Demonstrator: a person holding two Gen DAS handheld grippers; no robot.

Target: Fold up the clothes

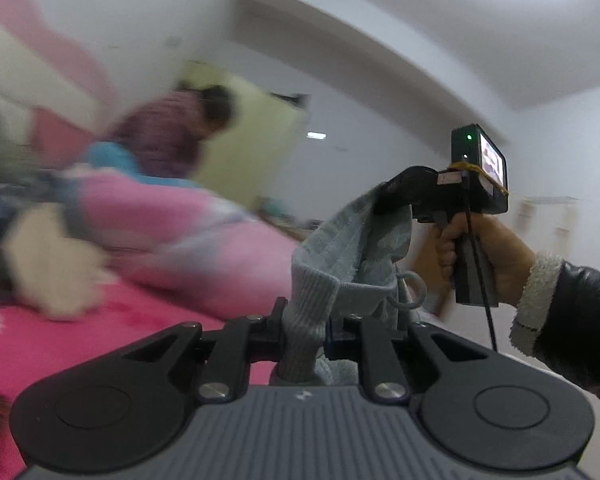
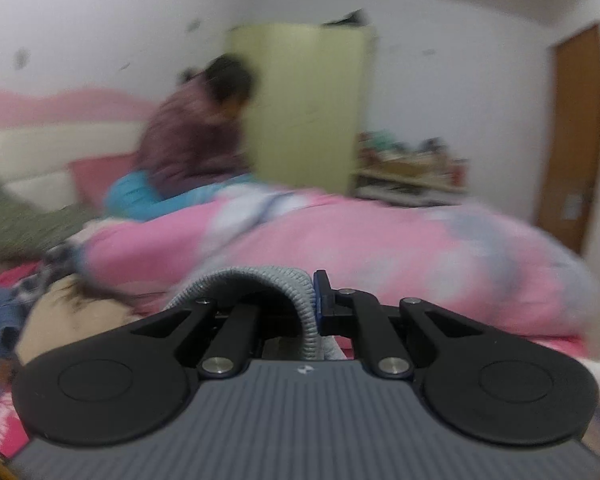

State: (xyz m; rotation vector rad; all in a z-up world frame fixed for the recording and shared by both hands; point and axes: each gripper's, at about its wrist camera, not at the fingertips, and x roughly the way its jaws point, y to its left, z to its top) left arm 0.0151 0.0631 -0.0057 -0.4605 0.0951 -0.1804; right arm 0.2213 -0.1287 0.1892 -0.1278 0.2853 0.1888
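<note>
A light grey knitted garment (image 1: 348,248) hangs in the air between both grippers, above the bed. In the left wrist view my left gripper (image 1: 304,332) is shut on its ribbed edge. Further off to the right, a hand (image 1: 500,264) in a black sleeve with a white fleece cuff holds my right gripper (image 1: 384,200), which pinches the garment's upper corner. A drawstring loop (image 1: 414,290) dangles from the cloth. In the right wrist view my right gripper (image 2: 314,312) is shut on a curved ribbed hem of the same garment (image 2: 236,278).
Below lies a bed with a bright pink sheet (image 1: 60,344) and a bunched pink quilt (image 2: 380,252). A beige garment (image 1: 52,272) and other clothes lie at the left. A person in a purple top (image 2: 192,136) sits on the bed. Behind stand a yellow-green wardrobe (image 2: 308,100), a cluttered shelf (image 2: 412,168) and a brown door (image 2: 576,128).
</note>
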